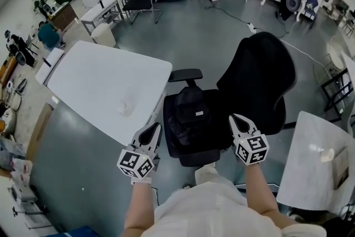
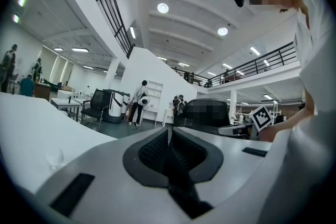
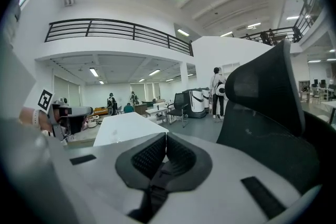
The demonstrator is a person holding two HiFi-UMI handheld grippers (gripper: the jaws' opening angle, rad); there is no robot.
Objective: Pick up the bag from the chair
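At the left of the head view stands a white table, its corner pointing toward the centre. Just below that corner, in the lower middle of the frame, the left gripper is held out with its jaws pressed together and nothing between them; its own view shows the two pads meeting in a thin line. To its right, at the centre of the frame, the black bag lies on the seat of the black chair, in front of the tall backrest and below the left armrest. The bag sits between the two grippers, and neither one touches it. Right of the bag, the right gripper points toward the seat's right side, its jaws likewise closed on nothing. A second white table fills the lower right.
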